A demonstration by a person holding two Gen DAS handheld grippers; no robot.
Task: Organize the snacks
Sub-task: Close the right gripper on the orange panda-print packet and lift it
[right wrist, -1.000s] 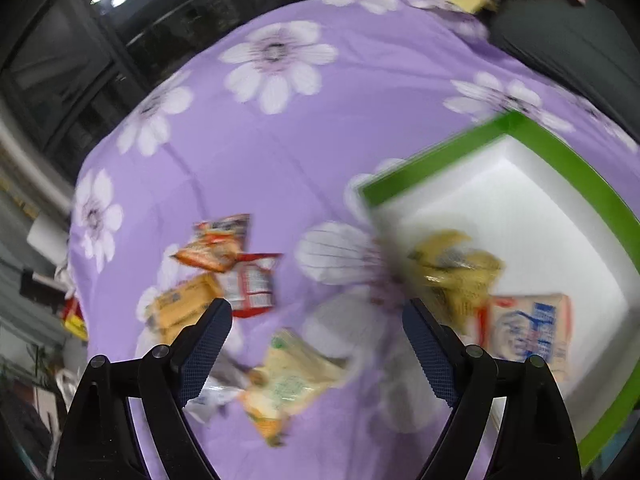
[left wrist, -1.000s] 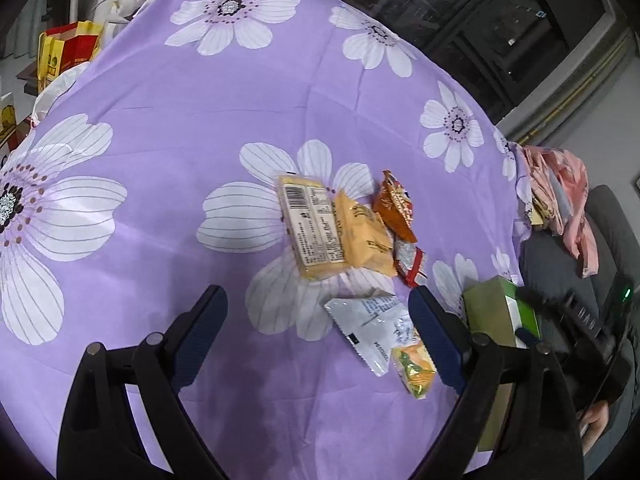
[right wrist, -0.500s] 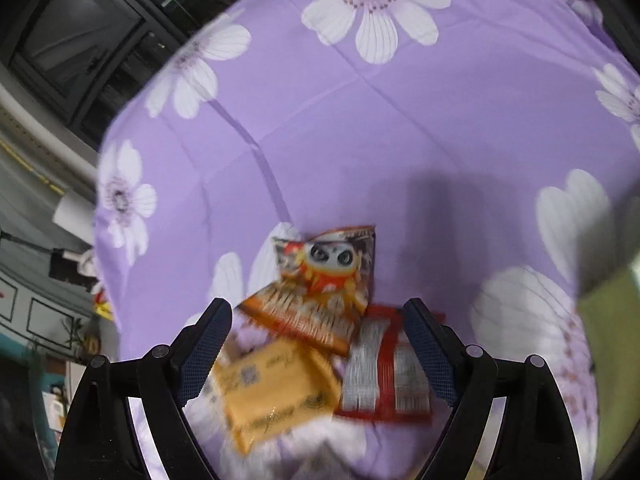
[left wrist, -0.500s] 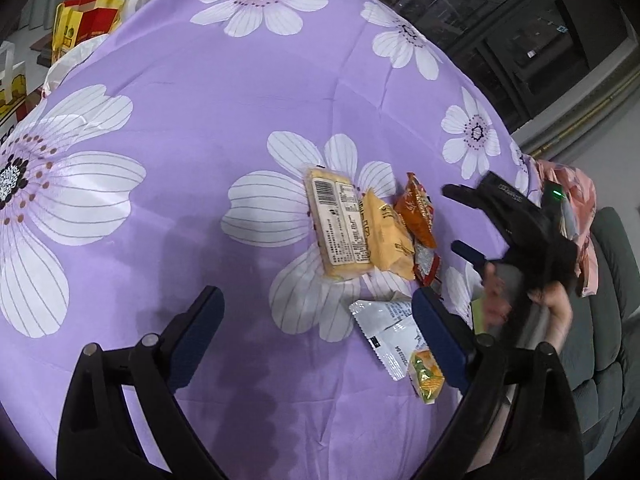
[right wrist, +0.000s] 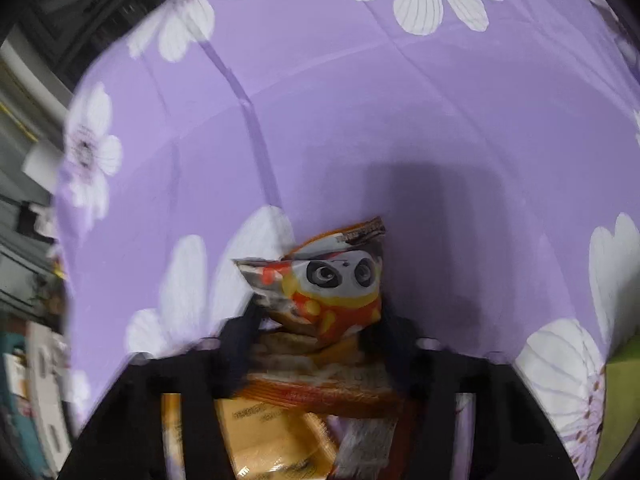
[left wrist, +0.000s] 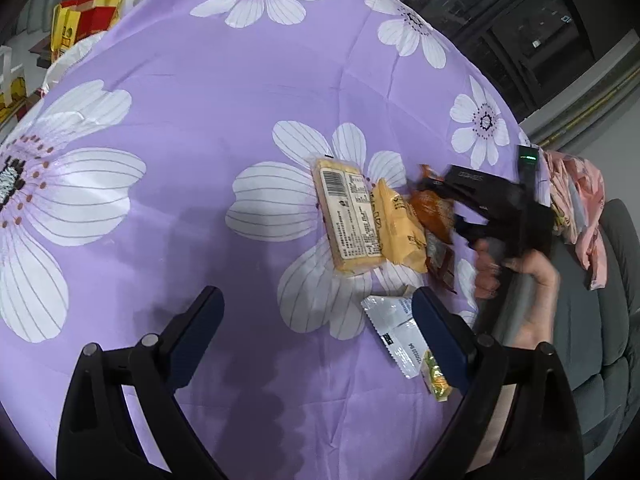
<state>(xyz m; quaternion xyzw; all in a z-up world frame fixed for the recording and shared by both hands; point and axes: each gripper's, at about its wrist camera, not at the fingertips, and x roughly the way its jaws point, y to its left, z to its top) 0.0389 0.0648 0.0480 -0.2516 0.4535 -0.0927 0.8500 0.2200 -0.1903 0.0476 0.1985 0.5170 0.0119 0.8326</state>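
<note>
Closing right jaws on panda snack (right wrist: pixel 336 292) | left jaws spread | purple floral cloth (left wrist: pixel 224 92), apparently flat

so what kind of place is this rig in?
Probably a home living room: purple flower-print tablecloth strewn with snack packets, a grey upholstered sofa beside it, dark glass-fronted cabinets behind.
</note>
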